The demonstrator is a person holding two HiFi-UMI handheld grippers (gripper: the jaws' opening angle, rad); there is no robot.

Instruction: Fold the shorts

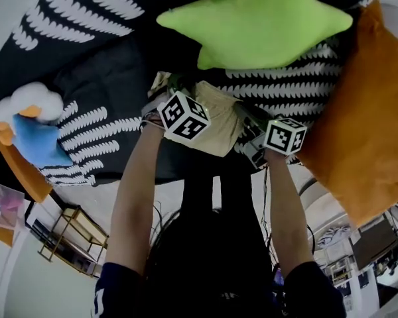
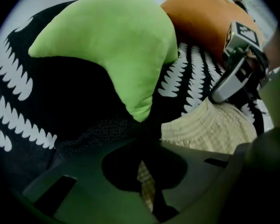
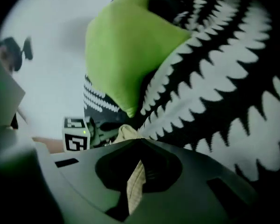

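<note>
Both pairs of jaws are closed, and each pair pinches a thin fold of pale cloth. On the left gripper (image 2: 147, 192) the two jaws meet with a narrow strip of cream fabric pressed between them. On the right gripper (image 3: 134, 188) it is the same: a beige strip stands upright in the closed gap.

This cloth belongs to the shorts (image 1: 220, 123), which are cream-coloured and lie bunched up between the two grippers. They lie on a black blanket (image 1: 99, 71) with rows of white feather-like marks. In the head view the person's two bare forearms reach forward from below, the left one to the left edge of the shorts and the right one to their right edge. In the left gripper view a ribbed part of the shorts shows just beyond the jaws, and the right gripper is at their far side.

Behind the shorts a green star-shaped cushion (image 1: 259, 22) rests on the blanket, with one of its points near the shorts. To the right lies a large orange cushion (image 1: 368, 121), at the right side of the blanket. Far to the left, well apart from the shorts, a soft toy (image 1: 32, 128) in white, blue and orange lies on the blanket.
</note>
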